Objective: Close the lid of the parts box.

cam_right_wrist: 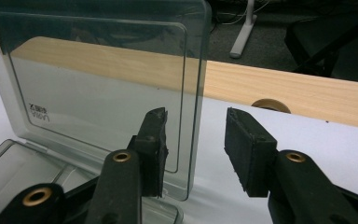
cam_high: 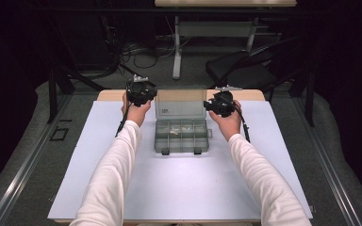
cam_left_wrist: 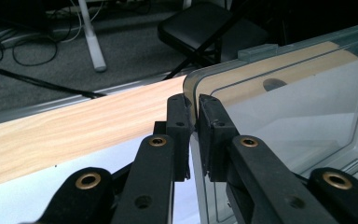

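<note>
- Clear plastic organizer box sat on the white table top, its lid raised upright at the far side; both latches at the near edge hung undone.
- Left gripper: jaws pressed nearly together, pinching the lid's side edge between the fingertips. One fingertip lay outside the lid, the other inside against the clear panel.
- Right gripper: jaws spread. The lid's opposite edge stood in the gap between them, one fingertip in front of the clear panel, the other well clear on the outer side. No contact seen on either pad.
- High view: left gripper and right gripper flanked the lid, one at each side edge.
- Compartments below the fingertips held a few small pale parts; too small to identify.
- Judgement: opening looked essentially done, lid standing and steadied on one side. Remaining: right jaws had yet to close on their edge, or the lid had yet to be let go or swung down. Which direction was intended could not be told.
</note>
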A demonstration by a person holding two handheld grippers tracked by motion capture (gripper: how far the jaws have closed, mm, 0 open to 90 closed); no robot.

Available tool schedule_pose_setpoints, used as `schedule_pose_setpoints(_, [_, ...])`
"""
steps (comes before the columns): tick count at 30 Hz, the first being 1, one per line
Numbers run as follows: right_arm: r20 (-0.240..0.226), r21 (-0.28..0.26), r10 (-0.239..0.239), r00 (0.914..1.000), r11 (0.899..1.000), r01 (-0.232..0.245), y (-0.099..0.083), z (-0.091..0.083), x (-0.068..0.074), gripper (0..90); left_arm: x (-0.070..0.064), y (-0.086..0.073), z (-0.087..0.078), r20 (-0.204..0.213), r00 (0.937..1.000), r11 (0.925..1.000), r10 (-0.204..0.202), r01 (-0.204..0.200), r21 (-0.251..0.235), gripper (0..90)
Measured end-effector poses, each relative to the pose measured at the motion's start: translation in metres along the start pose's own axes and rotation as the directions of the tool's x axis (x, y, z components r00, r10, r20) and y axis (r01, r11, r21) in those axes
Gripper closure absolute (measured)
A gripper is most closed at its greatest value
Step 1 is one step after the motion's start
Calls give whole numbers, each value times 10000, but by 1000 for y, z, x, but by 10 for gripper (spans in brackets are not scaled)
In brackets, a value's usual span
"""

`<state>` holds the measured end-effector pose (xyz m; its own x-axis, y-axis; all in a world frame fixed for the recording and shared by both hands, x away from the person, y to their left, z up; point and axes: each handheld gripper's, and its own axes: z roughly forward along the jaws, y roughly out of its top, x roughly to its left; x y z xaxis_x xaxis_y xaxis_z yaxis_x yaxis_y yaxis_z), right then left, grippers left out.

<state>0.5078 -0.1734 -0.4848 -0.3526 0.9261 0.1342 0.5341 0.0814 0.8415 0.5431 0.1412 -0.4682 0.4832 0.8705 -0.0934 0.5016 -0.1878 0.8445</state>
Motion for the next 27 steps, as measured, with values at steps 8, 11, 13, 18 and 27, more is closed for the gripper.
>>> schedule_pose_setpoints(8, [-140, 180, -415, 9990, 9990, 418, 5, -11, 12, 743, -3, -4, -5, -47, 9997, 9993, 221, -222, -287, 831])
schedule_pose_setpoints(11, [-369, 180, -264, 9990, 9995, 271, 8, -15, 15, 798, -4, -5, -7, -23, 9995, 9989, 316, -316, -334, 832])
schedule_pose_setpoints(13, [-597, 273, -150, 9981, 9995, 167, 12, -18, 16, 818, -5, -6, -8, -75, 9994, 9985, 343, -346, -422, 832])
schedule_pose_setpoints(18, [-1033, 505, 24, 9946, 9987, 28, 23, -23, 18, 849, -7, -8, -12, -75, 9987, 9975, 499, -503, -507, 833])
schedule_pose_setpoints(27, [-880, 489, -194, 9959, 9985, 238, 41, -30, 29, 888, -11, -13, -17, -154, 9981, 9953, 591, -601, -754, 834])
